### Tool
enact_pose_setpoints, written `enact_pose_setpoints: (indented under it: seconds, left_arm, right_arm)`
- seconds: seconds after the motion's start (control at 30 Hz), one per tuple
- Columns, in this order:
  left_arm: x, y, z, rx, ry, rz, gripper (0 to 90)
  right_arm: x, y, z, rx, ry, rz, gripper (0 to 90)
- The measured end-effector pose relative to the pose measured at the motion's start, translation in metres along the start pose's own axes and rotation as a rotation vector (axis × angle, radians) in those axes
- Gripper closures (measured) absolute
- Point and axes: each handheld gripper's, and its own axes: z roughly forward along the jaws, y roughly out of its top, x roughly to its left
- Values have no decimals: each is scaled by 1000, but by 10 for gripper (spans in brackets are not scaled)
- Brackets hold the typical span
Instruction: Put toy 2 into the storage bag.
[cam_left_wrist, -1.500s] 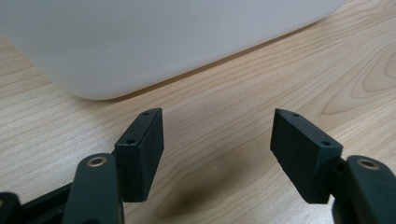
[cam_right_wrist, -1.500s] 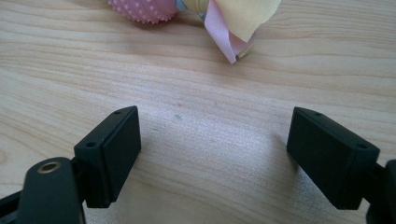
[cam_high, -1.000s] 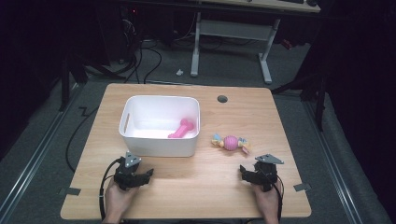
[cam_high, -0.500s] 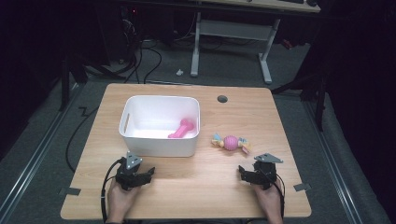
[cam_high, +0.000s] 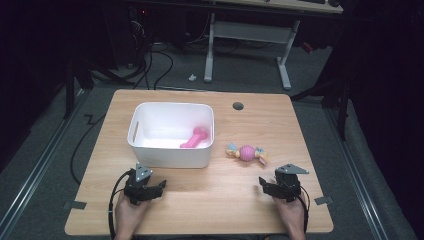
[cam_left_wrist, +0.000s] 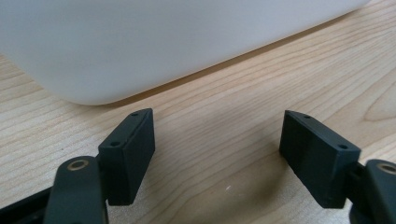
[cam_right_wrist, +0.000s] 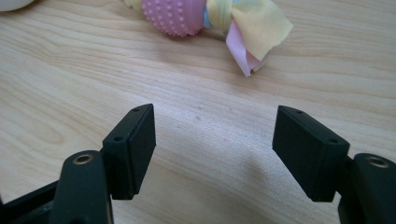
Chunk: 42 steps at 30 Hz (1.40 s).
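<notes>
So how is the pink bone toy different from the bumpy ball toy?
The pink bone toy lies inside the white bin; the bumpy ball toy lies on the bare table. The bone is plain pink all over; the ball has coloured cloth tails at both ends. Both are pink and untouched.

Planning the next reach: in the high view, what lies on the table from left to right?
Left hand-held gripper → white bin → pink bone inside the bin → ball toy → right hand-held gripper. Both sets of jaws stand apart with nothing between them; the left have just been opening, the right closing.
</notes>
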Motion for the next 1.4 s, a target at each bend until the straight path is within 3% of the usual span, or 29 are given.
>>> enact_pose_setpoints:
  seconds: [0.23, 0.5, 0.93, 1.4]
  left_arm:
    - [0, 0, 0, 0, -2, 1, 262]
    - [0, 0, 0, 1, -1, 0, 260]
    - [0, 0, 0, 1, -2, 0, 258]
    - [0, 0, 0, 1, -3, -1, 260]
  right_arm:
    - [3, 15, -10, -20, 36, -30, 315]
    - [9, 45, -13, -16, 52, -84, 318]
    - [11, 87, 12, 91, 38, -117, 303]
    - [13, 116, 38, 154, 43, -158, 270]
